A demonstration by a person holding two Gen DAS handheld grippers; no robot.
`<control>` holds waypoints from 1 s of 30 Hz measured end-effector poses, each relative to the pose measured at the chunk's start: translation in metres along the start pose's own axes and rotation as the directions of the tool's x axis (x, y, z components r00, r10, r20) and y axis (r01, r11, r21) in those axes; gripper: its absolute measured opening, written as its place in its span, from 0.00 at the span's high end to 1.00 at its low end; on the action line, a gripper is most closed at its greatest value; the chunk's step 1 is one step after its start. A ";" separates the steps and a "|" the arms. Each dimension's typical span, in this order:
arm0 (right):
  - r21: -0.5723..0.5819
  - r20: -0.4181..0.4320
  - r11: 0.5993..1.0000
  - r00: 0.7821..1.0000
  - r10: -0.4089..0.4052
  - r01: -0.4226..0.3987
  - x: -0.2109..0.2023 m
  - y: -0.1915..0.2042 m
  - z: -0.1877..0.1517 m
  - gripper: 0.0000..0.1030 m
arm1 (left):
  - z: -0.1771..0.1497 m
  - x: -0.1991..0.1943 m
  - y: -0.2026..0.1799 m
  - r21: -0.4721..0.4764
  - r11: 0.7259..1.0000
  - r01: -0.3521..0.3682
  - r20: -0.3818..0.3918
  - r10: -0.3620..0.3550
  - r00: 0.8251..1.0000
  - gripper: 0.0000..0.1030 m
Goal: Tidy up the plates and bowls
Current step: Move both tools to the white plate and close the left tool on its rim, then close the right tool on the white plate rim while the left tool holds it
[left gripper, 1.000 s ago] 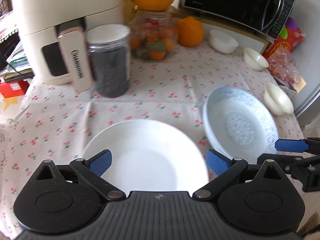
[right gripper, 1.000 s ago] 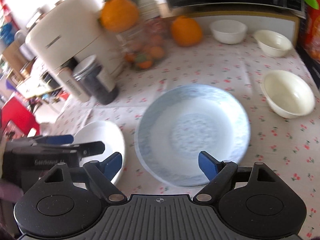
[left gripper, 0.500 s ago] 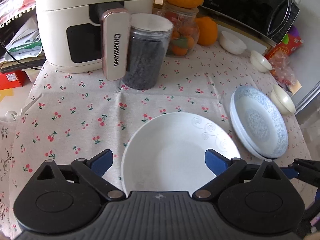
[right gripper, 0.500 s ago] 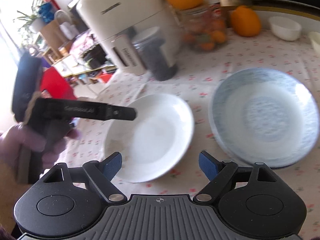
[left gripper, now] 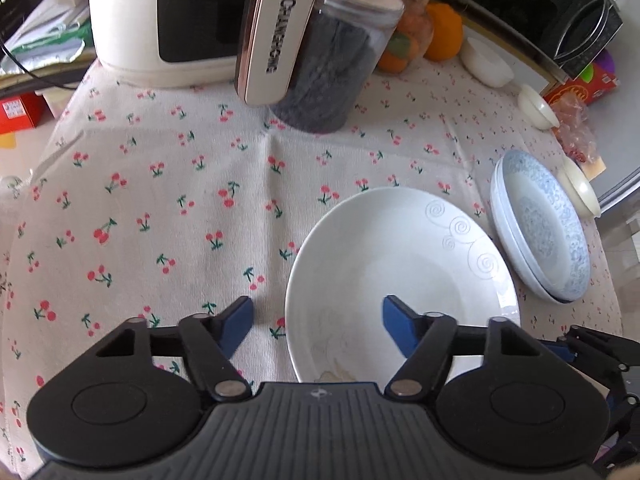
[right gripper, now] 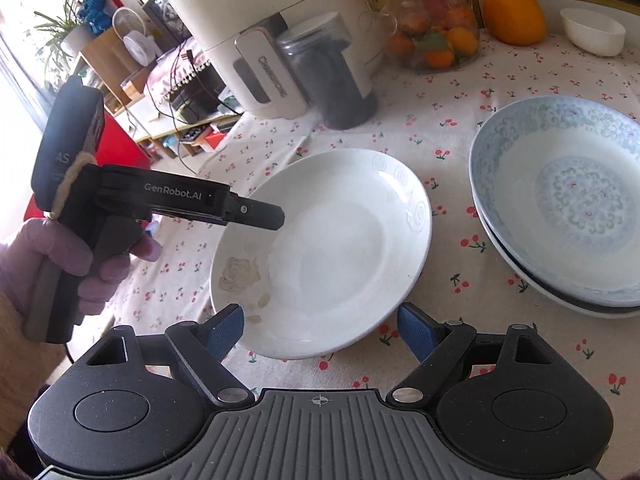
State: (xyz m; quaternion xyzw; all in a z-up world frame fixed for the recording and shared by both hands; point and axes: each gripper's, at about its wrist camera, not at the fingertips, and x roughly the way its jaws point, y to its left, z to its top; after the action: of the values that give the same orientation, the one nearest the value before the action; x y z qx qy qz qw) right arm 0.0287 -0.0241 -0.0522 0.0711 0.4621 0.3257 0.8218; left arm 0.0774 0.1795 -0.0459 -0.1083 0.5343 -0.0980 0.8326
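Progress check on the plate tidying: roughly a third of the way, I'd guess. The blue patterned plates [right gripper: 568,216] are already stacked on the right side of the worktop [left gripper: 168,208], looks like two or maybe three in that pile, hard to count. The white plate [left gripper: 400,280] with the little swirl marks sits on its own just left of the stack, not touching it, and it looks like the next thing to go.

The left gripper [left gripper: 316,322] hovers over the near left rim of the white plate, one finger outside the rim and one over the inside. Its jaws are closing right now, with the rim between them, but the pads aren't pressing on it yet. The right gripper [right gripper: 320,326] is spread wide at the near edge of the same plate and holds nothing.

Still left: three small white bowls. One sits far back by the orange [right gripper: 514,12], and two more sit along the far right edge [left gripper: 538,108]. None are nested yet. The air fryer [right gripper: 256,28] and jars [right gripper: 332,76] at the far side just seem to be in the background.
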 end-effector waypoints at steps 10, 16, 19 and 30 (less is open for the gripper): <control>0.022 0.020 0.999 1.000 -0.024 0.024 0.013 -0.003 -0.002 0.17 | 0.000 -0.001 0.005 -0.025 1.000 0.001 -0.002 -0.001 1.000 0.58; 0.035 0.039 0.999 0.998 -0.041 0.040 0.016 -0.004 0.000 0.17 | 0.000 -0.002 0.010 -0.045 0.999 -0.007 0.000 0.007 1.000 0.72; 0.037 0.045 0.998 0.997 -0.060 0.059 0.017 -0.003 0.001 0.19 | 0.000 -0.002 0.010 -0.042 0.999 -0.010 -0.002 0.010 1.000 0.77; 0.011 0.053 0.985 0.984 -0.171 0.170 0.017 -0.003 0.004 0.52 | -0.001 -0.003 0.009 -0.051 0.999 0.004 -0.003 -0.004 1.000 0.83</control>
State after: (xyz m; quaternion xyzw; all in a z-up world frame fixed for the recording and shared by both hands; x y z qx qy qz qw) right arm 0.0393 -0.0154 -0.0629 0.0426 0.4453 0.2506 0.8585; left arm 0.0759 0.1885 -0.0466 -0.1304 0.5377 -0.0860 0.8285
